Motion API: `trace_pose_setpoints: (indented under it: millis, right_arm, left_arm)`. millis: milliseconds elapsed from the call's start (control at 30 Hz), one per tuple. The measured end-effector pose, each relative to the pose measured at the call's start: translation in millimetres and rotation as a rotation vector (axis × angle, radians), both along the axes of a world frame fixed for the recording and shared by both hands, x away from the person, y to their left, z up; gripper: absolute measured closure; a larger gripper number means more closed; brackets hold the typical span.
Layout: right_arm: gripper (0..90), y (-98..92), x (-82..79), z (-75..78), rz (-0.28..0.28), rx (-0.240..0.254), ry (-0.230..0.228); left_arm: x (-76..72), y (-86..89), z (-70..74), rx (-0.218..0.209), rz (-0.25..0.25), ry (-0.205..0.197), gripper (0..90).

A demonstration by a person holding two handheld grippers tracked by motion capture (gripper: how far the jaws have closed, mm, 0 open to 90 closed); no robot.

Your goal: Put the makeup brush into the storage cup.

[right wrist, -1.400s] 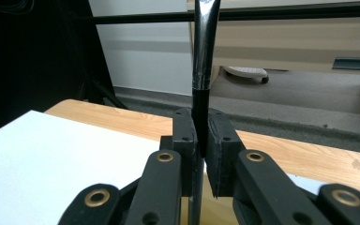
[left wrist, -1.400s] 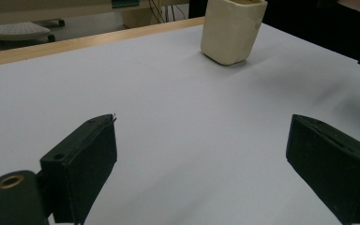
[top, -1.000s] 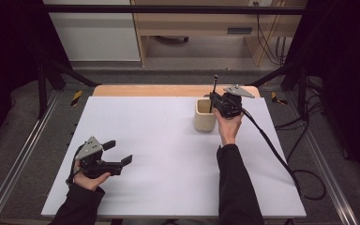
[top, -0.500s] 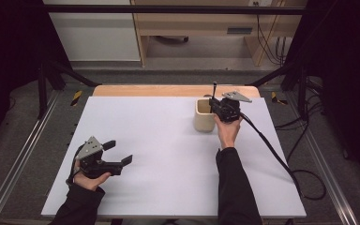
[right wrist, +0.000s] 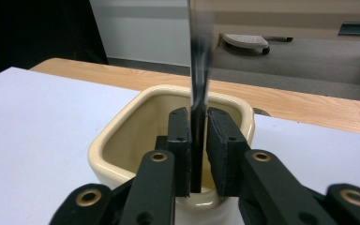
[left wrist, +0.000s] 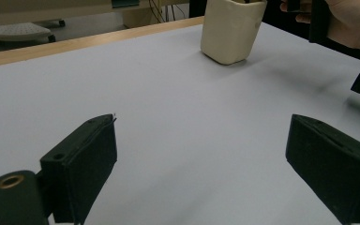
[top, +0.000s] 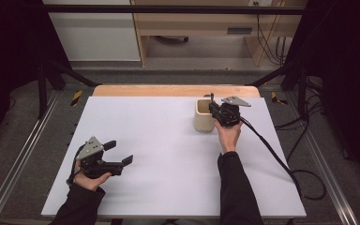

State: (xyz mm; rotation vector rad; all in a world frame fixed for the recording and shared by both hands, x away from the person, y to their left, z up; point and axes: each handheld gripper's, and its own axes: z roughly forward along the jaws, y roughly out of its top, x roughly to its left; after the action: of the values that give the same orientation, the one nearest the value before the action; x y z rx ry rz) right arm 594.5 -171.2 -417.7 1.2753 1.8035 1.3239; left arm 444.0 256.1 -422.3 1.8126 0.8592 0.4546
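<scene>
**Rod held upright over the cup**

We take the cup (top: 205,115) as our landmark. It stands on the white worktop (top: 168,140), toward the far right part of the sheet, with the wooden edge (top: 168,90) just behind it.

The right tongs (top: 213,106) sit at the cup's right rim, reaching over its opening. In the right gripper view the jaws stand nearly together with a thin dark rod (right wrist: 198,117) between them; its lower end dips inside the cup (right wrist: 122,154) and its upper part rises straight above the rim. The jaws have just been opening slightly, and a narrow gap shows on the right pad, so we cannot tell whether the pads still press on the rod. We judge the upright hold to be deliberate: it lines the rod up with the opening so that it drops inside rather than tipping over the rim.

The left tongs (top: 121,152) rest well to the cup's near left, low over the worktop, jaws wide apart with nothing between them. In the left gripper view the cup (left wrist: 232,30) stands far ahead. We judge this hand to be parked clear of the working side.
</scene>
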Motion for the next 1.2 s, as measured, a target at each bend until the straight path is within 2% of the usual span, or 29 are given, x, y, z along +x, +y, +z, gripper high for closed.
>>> trace_pose_setpoints:
  millis: [267,433,567,633,700,867,1033,1200]
  right_arm:
    - [72.8,-5.8,-15.5,13.8,0.028,0.014,-0.043]
    - [65.7,-8.8,-27.7,24.4,0.057,0.027,-0.068]
    - [59.4,-10.5,-39.8,28.6,0.100,0.010,-0.063]
    - [53.4,-10.2,-46.8,29.7,0.127,0.015,-0.046]
    - [50.2,-9.9,-54.6,30.2,0.136,0.004,-0.051]
    - [38.8,-11.9,-71.3,30.7,0.167,0.021,-0.055]
    - [22.8,-14.7,-84.9,31.7,0.197,0.020,-0.048]
    - [15.7,-19.1,-97.9,30.0,0.203,0.006,-0.040]
  left_arm:
    - [-0.6,-0.1,0.8,-0.009,0.001,-0.002,9.0]
    - [-0.6,-0.7,0.4,-0.006,0.001,-0.003,8.9]
    - [-0.6,-1.1,0.4,-0.006,-0.001,-0.002,8.9]
    - [-0.5,-1.1,0.4,-0.006,-0.002,-0.001,8.9]
    - [-0.6,-1.1,0.4,-0.005,-0.001,-0.001,8.9]
    - [-0.8,-1.0,0.3,-0.005,0.000,0.001,8.8]
    - [-1.0,-0.9,0.0,-0.002,0.001,0.008,8.6]
    - [-1.2,0.0,0.4,-0.004,0.002,0.006,8.5]
